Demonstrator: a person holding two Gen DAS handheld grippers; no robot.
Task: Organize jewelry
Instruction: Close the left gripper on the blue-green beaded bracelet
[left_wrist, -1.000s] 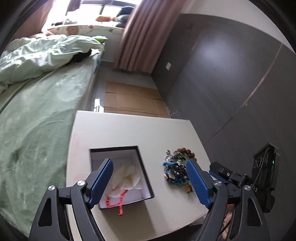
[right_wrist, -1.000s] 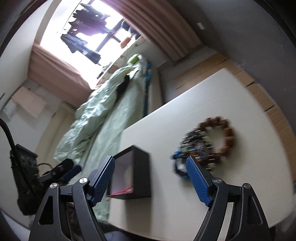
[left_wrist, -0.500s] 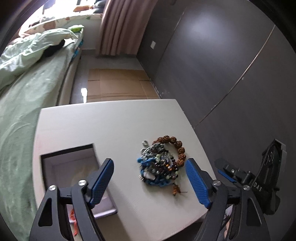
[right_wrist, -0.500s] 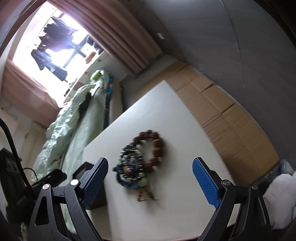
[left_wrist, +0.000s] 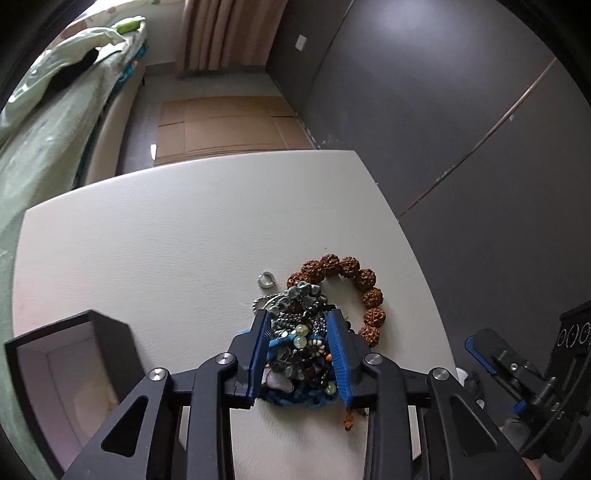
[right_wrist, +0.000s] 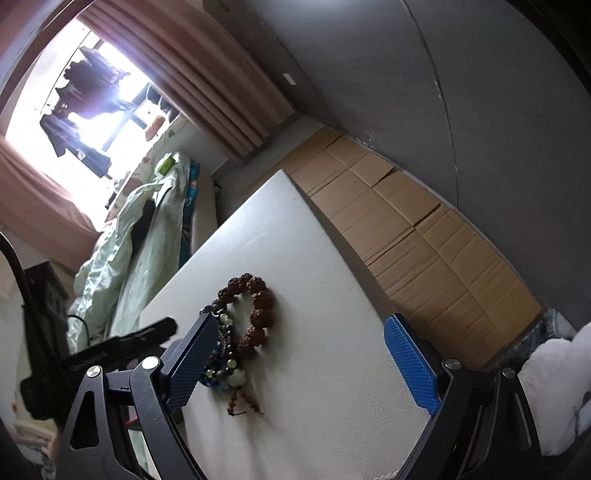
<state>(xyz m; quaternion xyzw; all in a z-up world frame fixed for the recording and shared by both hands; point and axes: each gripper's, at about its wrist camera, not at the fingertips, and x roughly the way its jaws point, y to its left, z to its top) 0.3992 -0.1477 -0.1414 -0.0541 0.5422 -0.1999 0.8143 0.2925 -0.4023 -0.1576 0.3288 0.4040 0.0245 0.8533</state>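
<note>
A tangled pile of bead jewelry (left_wrist: 301, 350) lies on the white table (left_wrist: 166, 236), with a brown seed-bead bracelet (left_wrist: 354, 280) around its right side and a small silver ring (left_wrist: 265, 279) just beyond. My left gripper (left_wrist: 300, 338) has its blue jaws closed in on the pile, both touching it. An open black box (left_wrist: 70, 373) with a white lining stands at the left. My right gripper (right_wrist: 299, 360) is open and empty, to the right of the pile (right_wrist: 223, 354) and the brown bracelet (right_wrist: 255, 310).
A bed with a green quilt (left_wrist: 55, 103) runs along the table's left side. Flattened cardboard (left_wrist: 225, 125) covers the floor beyond the table. A dark grey wall (left_wrist: 443, 110) stands on the right. The right gripper's body (left_wrist: 517, 373) shows past the table's right edge.
My left gripper moved right from the box to the jewelry pile, lowered and closed its jaws on it. My right gripper swung right and stayed open.
</note>
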